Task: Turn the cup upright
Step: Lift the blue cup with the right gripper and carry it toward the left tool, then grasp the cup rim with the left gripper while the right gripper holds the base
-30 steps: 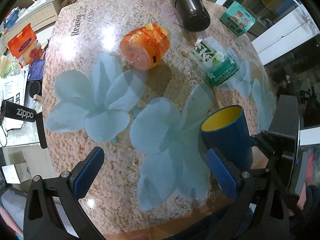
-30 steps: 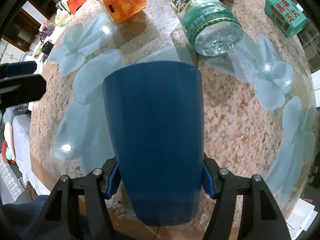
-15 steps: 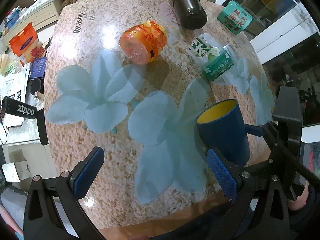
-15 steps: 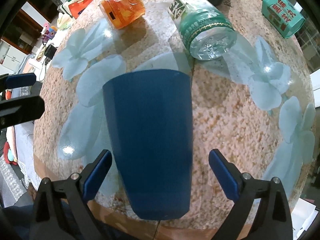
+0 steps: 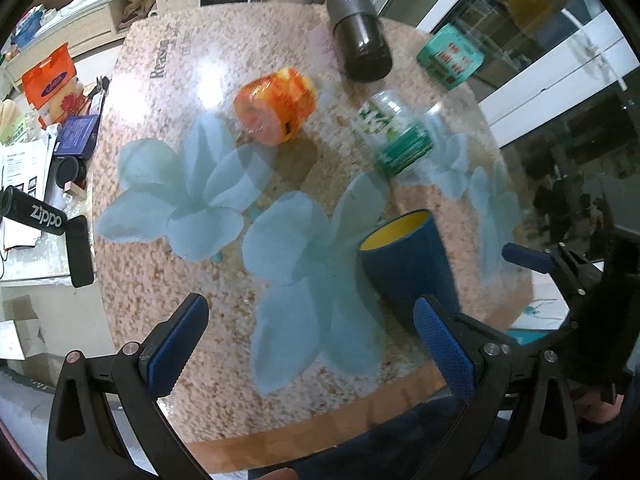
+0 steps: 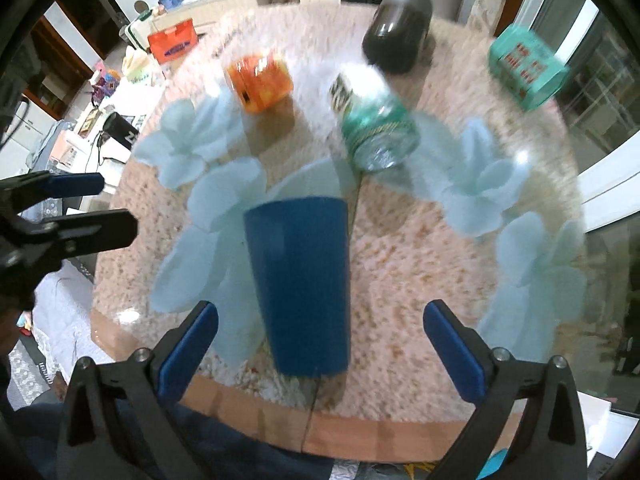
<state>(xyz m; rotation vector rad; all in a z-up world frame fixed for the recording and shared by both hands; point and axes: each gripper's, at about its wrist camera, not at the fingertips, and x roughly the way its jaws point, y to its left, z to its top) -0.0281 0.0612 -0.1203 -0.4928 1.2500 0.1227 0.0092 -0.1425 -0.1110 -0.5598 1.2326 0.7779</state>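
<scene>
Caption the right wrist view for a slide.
Open right tool behind upright blue cup on the floral table.

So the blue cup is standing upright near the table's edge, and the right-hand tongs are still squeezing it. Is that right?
Not quite. The blue cup does stand upright near the table edge, but the right tongs are open, pads clear of the cup on both sides. The right wrist view shows the gaps.

You see a matt blue plastic cup (image 6: 300,280) with a yellow interior on a glossy speckled tabletop (image 5: 168,288); textured blue pads (image 5: 444,346) on black plastic gripper arms; a clear, shiny plastic bottle (image 6: 374,132); a glossy orange wrapped pack (image 5: 276,106).
</scene>
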